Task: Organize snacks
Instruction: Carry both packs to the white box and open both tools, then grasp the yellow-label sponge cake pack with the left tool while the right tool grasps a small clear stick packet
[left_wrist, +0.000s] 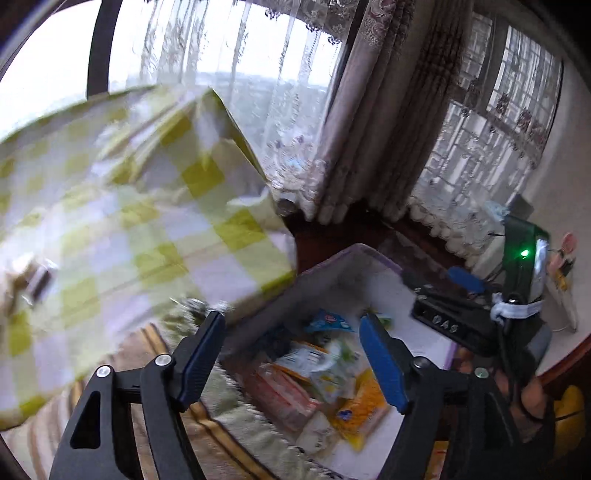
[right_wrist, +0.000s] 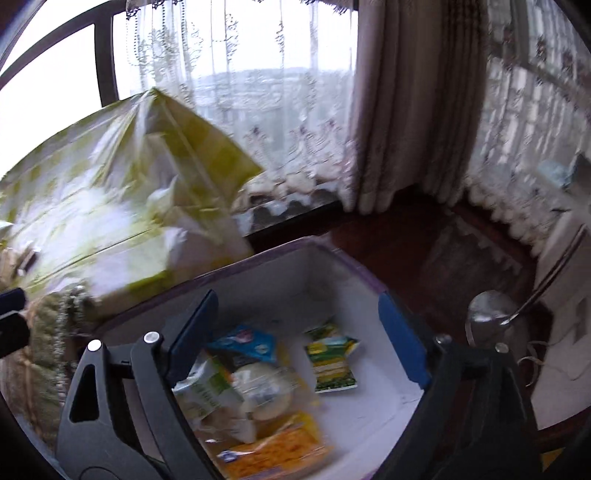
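Observation:
A white storage box (left_wrist: 343, 280) with a purple rim (right_wrist: 354, 269) stands open and holds several snack packets: an orange one (left_wrist: 360, 410) (right_wrist: 273, 454), a blue one (right_wrist: 245, 341), a green one (right_wrist: 332, 363) and pale ones (right_wrist: 258, 391). My left gripper (left_wrist: 293, 325) is open and empty, hovering above the box's near left side. My right gripper (right_wrist: 299, 306) is open and empty above the middle of the box. The right gripper's body (left_wrist: 480, 317) shows in the left wrist view, at the box's right.
A big green-and-white checked bag (left_wrist: 122, 206) (right_wrist: 122, 206) stands left of the box, blurred. The box rests on a dark wooden table (right_wrist: 424, 251) by curtained windows (left_wrist: 373, 110). A striped cloth (left_wrist: 122, 354) lies at the front left. A metal lamp base (right_wrist: 491, 317) stands at right.

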